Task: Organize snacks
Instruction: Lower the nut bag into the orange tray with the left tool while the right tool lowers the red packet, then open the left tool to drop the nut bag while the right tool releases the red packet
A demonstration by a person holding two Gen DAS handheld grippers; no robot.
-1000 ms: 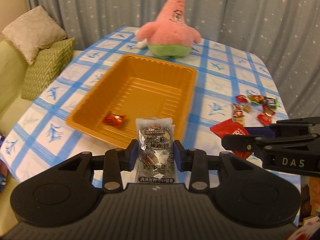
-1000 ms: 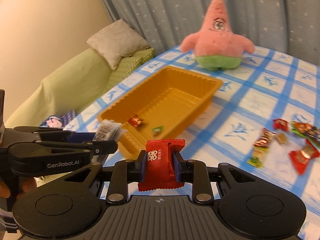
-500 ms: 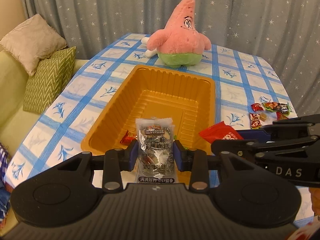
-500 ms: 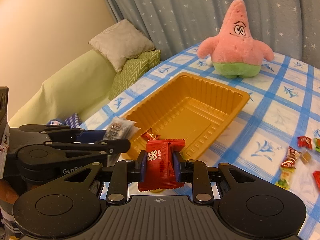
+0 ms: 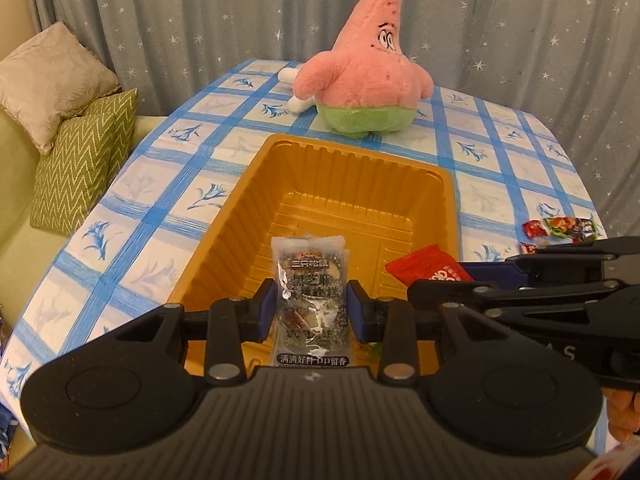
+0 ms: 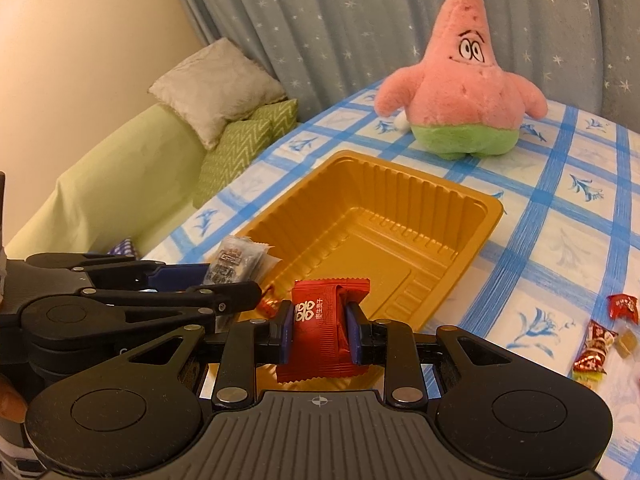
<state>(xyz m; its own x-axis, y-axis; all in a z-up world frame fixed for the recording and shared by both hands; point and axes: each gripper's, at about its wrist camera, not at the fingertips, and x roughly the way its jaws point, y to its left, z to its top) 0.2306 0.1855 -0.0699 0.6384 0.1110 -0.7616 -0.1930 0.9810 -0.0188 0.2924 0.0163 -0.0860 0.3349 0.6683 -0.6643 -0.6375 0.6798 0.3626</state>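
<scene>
My left gripper (image 5: 311, 312) is shut on a clear packet of dark sesame snack (image 5: 308, 276), held above the near end of the orange tray (image 5: 240, 204). My right gripper (image 6: 320, 334) is shut on a red wrapped snack (image 6: 326, 308), also over the tray's (image 6: 476, 236) near end. Each gripper shows in the other's view: the right gripper (image 5: 444, 280) with its red snack (image 5: 428, 268) at the right, the left gripper (image 6: 224, 280) with its clear packet (image 6: 236, 258) at the left. A small red candy (image 6: 269, 305) peeks out in the tray behind the grippers.
A pink star plush toy (image 5: 368, 76) stands on the blue-checked tablecloth (image 5: 168, 184) behind the tray. Several loose wrapped candies (image 6: 596, 344) lie on the cloth to the right. A green sofa with cushions (image 5: 76, 156) borders the table on the left.
Both grippers have moved forward over the tray with their snacks. The tray and plush now look nearer and more centred. Neither grip has changed.
</scene>
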